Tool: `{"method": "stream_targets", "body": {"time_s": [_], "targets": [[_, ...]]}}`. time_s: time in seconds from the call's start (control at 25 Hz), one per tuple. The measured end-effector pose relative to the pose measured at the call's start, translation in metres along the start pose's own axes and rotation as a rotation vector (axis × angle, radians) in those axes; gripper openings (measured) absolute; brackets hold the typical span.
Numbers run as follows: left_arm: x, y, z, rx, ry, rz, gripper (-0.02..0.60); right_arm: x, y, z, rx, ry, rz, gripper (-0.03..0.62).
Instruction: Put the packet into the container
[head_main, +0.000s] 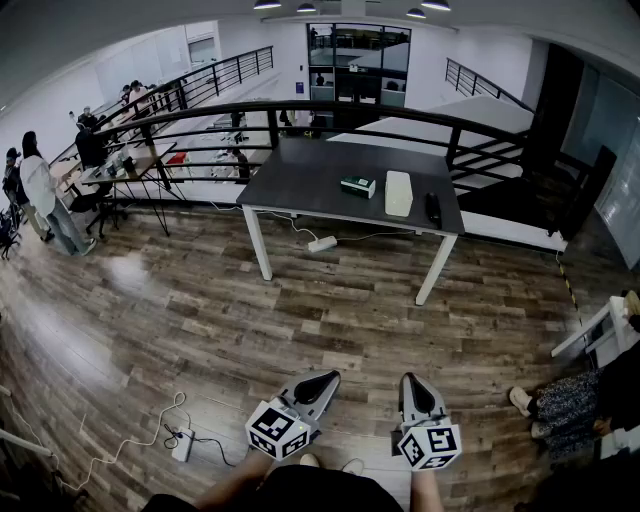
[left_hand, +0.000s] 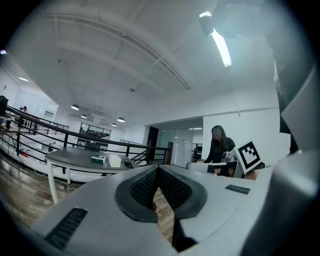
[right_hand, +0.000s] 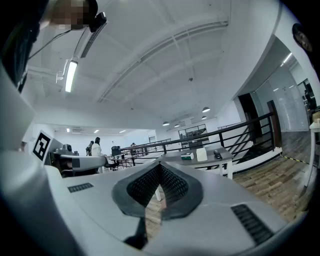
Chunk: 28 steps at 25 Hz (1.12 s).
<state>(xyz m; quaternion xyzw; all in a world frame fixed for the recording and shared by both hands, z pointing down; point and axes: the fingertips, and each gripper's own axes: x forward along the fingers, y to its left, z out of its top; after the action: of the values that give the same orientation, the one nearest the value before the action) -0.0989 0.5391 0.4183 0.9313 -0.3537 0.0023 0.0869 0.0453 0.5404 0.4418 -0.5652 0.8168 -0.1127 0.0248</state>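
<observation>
A small green packet (head_main: 357, 186) lies on a dark grey table (head_main: 300, 180) far ahead of me. Just right of it sits a white rectangular container (head_main: 398, 193). Both grippers are held low near my body, well short of the table. My left gripper (head_main: 325, 378) is shut with nothing in it, and so is my right gripper (head_main: 412, 380). In the left gripper view the left gripper (left_hand: 158, 167) points toward the distant packet (left_hand: 98, 159) and container (left_hand: 115, 160). In the right gripper view the right gripper (right_hand: 160, 165) has the packet (right_hand: 187, 156) and container (right_hand: 201, 154) beyond it.
A black object (head_main: 433, 208) lies right of the container. A curved black railing (head_main: 200, 115) runs behind the table. Power strips lie on the wood floor (head_main: 183, 444) and under the table (head_main: 322, 243). People stand at far left (head_main: 45, 190); a person sits at right (head_main: 565, 400).
</observation>
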Motion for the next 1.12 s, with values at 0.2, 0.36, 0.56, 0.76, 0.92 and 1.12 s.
{"method": "stream_targets", "body": {"time_s": [0.2, 0.36, 0.56, 0.76, 0.92, 1.12], "targets": [[0.002, 0.000, 0.000, -0.002, 0.002, 0.000, 0.006, 0.000, -0.002, 0.001, -0.001, 0.002, -0.004, 0.003], [0.001, 0.000, -0.001, -0.005, 0.002, 0.003, 0.006, -0.001, -0.002, 0.002, 0.002, -0.008, -0.008, 0.003], [0.002, 0.000, -0.001, -0.011, 0.002, 0.003, 0.006, -0.001, -0.004, 0.002, 0.000, -0.010, -0.015, 0.003], [0.003, -0.002, -0.002, -0.009, -0.001, 0.000, 0.006, -0.002, -0.006, 0.002, 0.002, -0.005, -0.026, 0.003], [0.005, -0.006, -0.001, -0.006, 0.002, -0.006, 0.006, -0.003, -0.006, 0.004, 0.003, -0.012, -0.017, 0.003], [0.014, -0.014, 0.005, 0.002, -0.004, -0.011, 0.006, -0.004, -0.010, 0.010, -0.008, -0.019, -0.002, 0.003]]}}
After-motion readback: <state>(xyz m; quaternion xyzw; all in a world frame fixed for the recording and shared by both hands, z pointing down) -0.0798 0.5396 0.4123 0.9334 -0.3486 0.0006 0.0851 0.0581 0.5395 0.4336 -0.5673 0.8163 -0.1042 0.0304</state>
